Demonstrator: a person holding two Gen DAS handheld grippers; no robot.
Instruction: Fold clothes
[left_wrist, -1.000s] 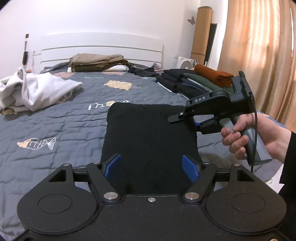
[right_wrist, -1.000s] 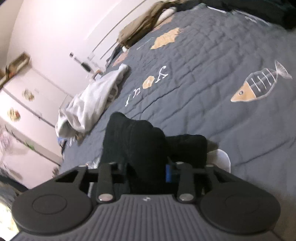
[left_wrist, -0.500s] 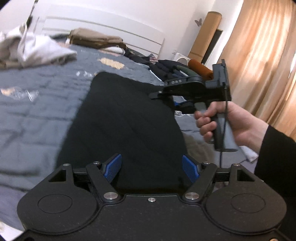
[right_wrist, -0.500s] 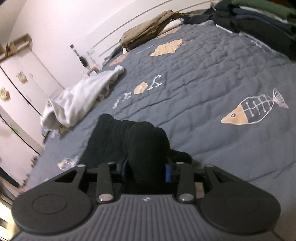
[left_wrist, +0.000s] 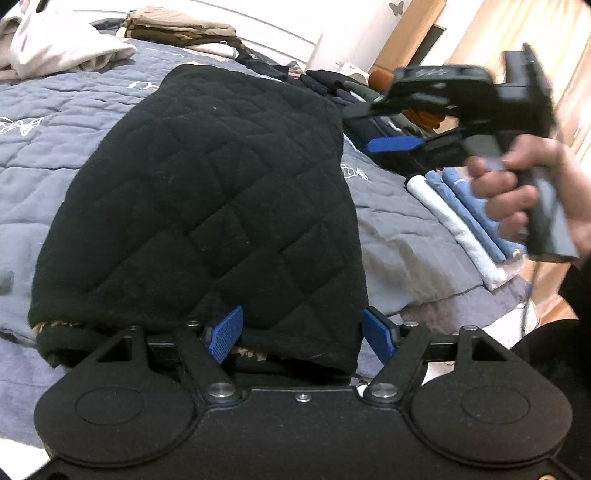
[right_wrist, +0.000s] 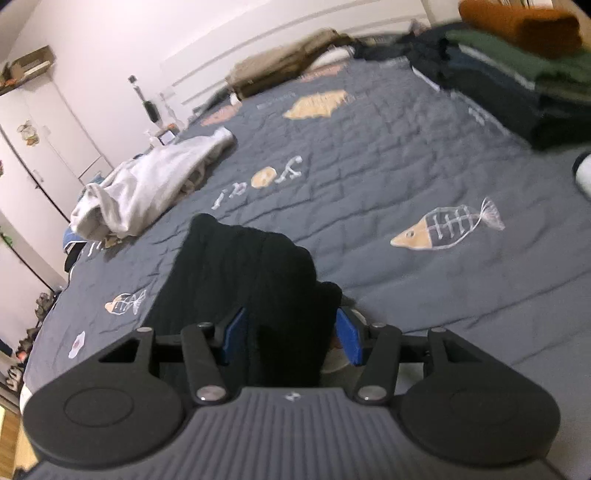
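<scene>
The black quilted garment (left_wrist: 207, 192) is lying lengthwise on the bed (left_wrist: 55, 122), stretching away from the left gripper (left_wrist: 301, 338), near edge sitting between both grippers' released jaws.

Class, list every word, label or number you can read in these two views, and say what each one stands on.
Nothing can be read for certain.
White lettering on the bedspread: stylised and seen at a tilt, unreadable.
Label on top of the right gripper: motion-blurred, unreadable.
White mark on the dark folded pile: too blurred to read.
</scene>
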